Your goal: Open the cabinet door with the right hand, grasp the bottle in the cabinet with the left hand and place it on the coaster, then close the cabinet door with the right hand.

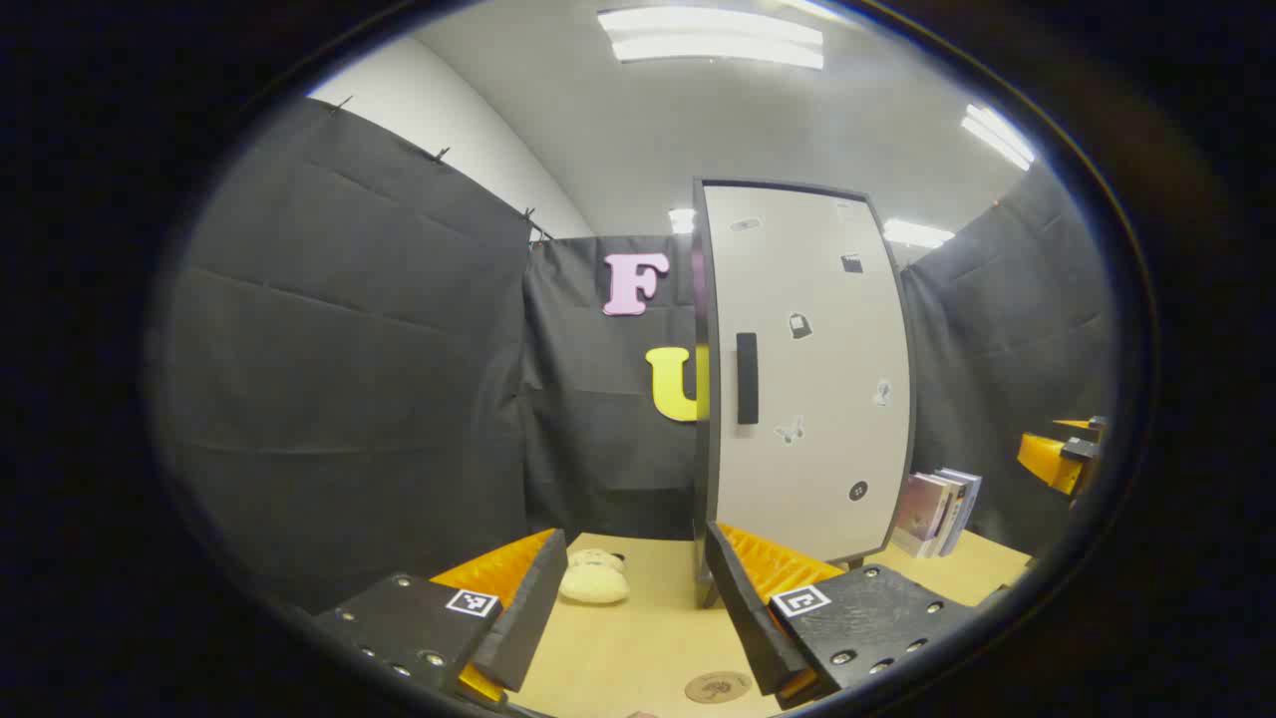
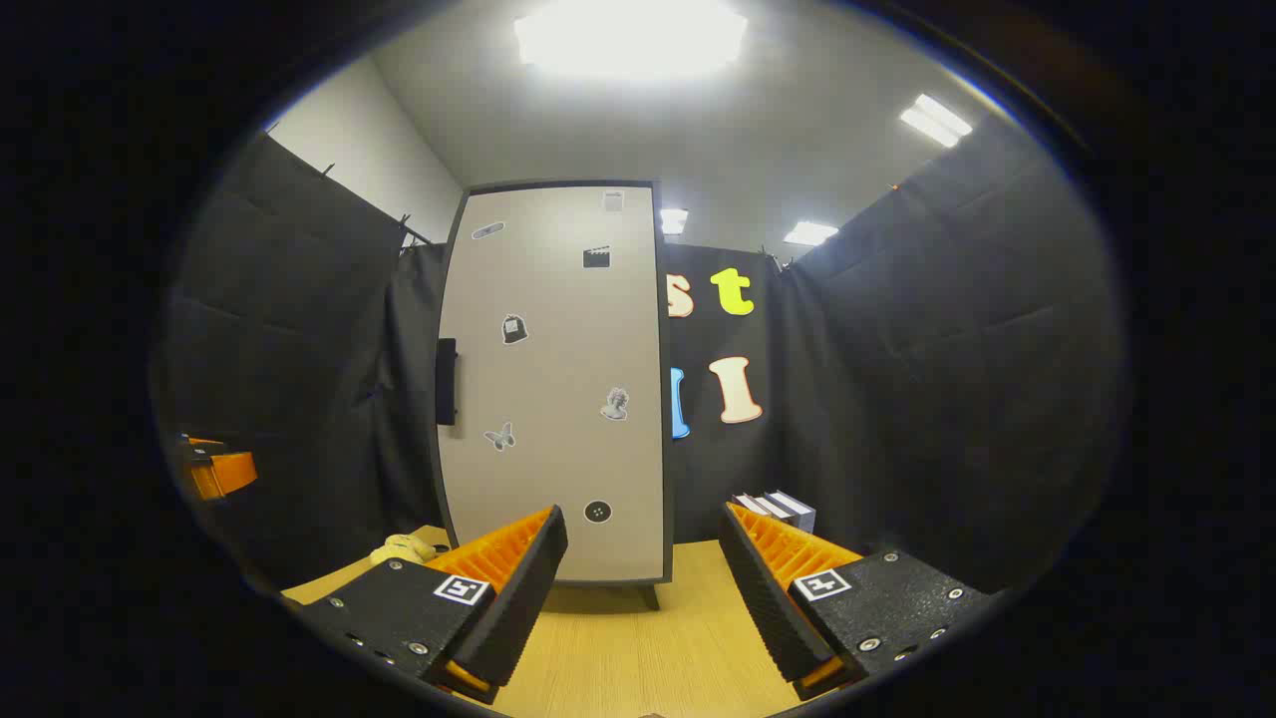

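A tall cabinet with a pale door [image 1: 812,379] stands shut on the wooden table, small stickers scattered over it and a dark handle [image 1: 747,378] on its left edge. The same cabinet door [image 2: 558,389] and handle [image 2: 446,381] appear in the right gripper view. A round brown coaster [image 1: 717,686] lies on the table just in front of my left gripper [image 1: 633,608], which is open and holds nothing. My right gripper [image 2: 643,588] is open too, some way in front of the door. The bottle is hidden inside. The other gripper [image 1: 1062,454] pokes in at the right edge.
A pale soft toy [image 1: 594,579] lies on the table left of the cabinet. Several books [image 1: 937,511] stand upright to the cabinet's right, also seen as books [image 2: 776,507] in the right gripper view. Black cloth walls close the booth on all sides.
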`<state>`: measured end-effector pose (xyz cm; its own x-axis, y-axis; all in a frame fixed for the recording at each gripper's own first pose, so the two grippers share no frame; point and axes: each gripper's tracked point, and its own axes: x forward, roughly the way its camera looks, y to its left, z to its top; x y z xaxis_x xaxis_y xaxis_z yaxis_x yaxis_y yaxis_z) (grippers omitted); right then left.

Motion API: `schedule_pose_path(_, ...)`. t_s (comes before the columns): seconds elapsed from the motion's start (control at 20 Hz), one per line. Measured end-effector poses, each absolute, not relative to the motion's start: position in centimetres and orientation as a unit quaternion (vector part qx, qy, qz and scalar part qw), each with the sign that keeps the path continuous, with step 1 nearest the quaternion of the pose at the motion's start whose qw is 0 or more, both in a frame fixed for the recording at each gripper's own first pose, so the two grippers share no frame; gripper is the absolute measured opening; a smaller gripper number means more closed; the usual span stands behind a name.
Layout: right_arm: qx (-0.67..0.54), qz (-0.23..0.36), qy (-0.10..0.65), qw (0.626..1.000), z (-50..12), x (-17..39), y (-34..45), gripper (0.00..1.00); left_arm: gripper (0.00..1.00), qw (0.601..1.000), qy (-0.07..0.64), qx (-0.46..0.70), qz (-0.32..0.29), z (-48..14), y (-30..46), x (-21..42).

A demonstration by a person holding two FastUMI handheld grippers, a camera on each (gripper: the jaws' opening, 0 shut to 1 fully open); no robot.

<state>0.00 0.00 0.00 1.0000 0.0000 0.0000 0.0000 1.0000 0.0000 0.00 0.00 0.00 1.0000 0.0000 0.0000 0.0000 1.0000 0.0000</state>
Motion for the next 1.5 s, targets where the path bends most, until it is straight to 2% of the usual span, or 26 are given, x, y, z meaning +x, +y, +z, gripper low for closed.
schedule_pose_path(0.9, 0.006, 0.014, 0.004, 1.0, -0.2, 0.5, 1.0, 0.95, 0.82, 1.0, -0.017, 0.011, 0.012, 1.0, 1.0, -0.8)
schedule_pose_path(1.15, 0.011, 0.034, -0.002, 0.999, 0.9, 2.3, 2.8, 0.95, 0.82, 1.0, -0.023, 0.016, 0.012, 1.3, 1.3, -2.1)
schedule_pose_path(1.5, 0.013, 0.07, -0.021, 0.997, 3.6, 7.1, 6.9, 0.95, 0.83, 0.999, -0.024, 0.019, 0.043, 1.4, 4.0, -4.8)
